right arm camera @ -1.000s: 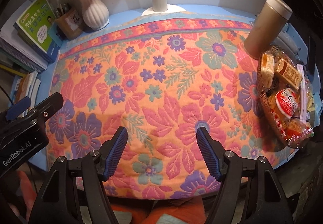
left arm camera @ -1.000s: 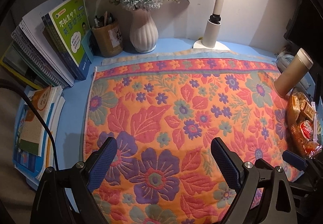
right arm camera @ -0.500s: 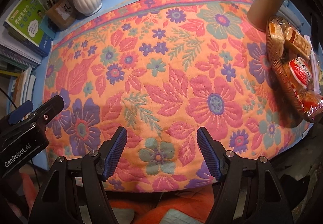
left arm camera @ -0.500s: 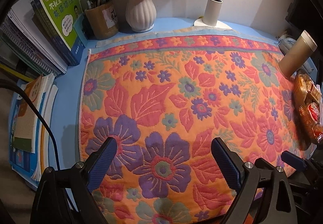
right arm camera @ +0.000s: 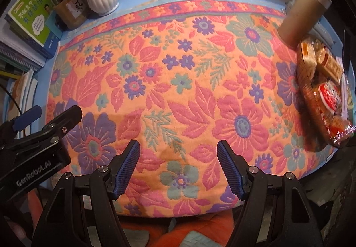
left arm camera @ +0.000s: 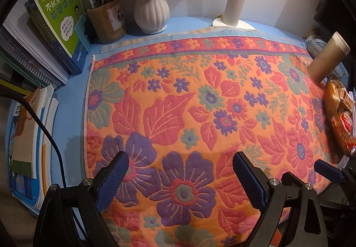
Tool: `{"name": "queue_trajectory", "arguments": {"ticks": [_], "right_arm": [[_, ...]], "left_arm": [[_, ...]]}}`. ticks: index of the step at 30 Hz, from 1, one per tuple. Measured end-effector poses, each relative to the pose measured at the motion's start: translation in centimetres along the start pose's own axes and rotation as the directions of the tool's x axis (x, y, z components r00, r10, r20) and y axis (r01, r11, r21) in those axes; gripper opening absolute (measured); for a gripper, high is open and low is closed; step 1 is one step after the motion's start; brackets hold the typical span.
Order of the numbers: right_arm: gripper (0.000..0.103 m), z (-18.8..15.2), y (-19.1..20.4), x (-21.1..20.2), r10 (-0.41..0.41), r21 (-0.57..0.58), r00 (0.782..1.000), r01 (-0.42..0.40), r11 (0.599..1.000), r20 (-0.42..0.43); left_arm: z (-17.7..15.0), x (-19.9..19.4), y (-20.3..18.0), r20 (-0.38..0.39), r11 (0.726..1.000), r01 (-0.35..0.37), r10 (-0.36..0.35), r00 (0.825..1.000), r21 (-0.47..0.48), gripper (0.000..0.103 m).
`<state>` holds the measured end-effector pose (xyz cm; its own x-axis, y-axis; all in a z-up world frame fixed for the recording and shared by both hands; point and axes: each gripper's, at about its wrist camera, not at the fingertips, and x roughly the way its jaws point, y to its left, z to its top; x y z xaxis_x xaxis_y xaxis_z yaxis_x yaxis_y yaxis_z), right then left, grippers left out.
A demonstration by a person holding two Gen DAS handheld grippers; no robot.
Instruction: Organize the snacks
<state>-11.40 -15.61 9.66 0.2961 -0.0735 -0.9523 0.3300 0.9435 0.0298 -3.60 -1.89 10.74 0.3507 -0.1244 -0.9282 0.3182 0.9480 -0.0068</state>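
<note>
Over the last second both views have tipped down and drawn nearer the flowered cloth on the bench, so its near edge now fills the bottom; both hands seem to be lowering to begin, with nothing sorted yet. The snack tray sits at 3 o'clock on the cloth's right edge, just beside the tan canister at 2 o'clock. The left claw gapes wide and empty; the right claw is partly open, touching nothing.
</note>
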Motion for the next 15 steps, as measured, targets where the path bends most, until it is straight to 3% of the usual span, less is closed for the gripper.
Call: {"name": "queue_trajectory", "arguments": {"ticks": [3,8,15], "right_arm": [[0.071,0.0,0.4,0.4,-0.012,-0.027,1.000,0.012,1.000,0.005],[0.071,-0.1,-0.4,1.8,0.055,0.024,0.998,-0.054,0.998,-0.043],[0.071,1.4,-1.6,2.0,0.038,0.035,0.998,-0.037,0.999,-0.040]], "left_arm": [[0.0,1.0,0.8,-0.027,1.000,-0.012,0.012,1.000,-0.027,0.093],[0.0,1.7,1.4,-0.062,0.998,-0.048,0.045,0.997,-0.042,0.093],[0.5,2.3,0.8,-0.083,0.997,-0.069,0.066,0.994,-0.034,0.093]]}}
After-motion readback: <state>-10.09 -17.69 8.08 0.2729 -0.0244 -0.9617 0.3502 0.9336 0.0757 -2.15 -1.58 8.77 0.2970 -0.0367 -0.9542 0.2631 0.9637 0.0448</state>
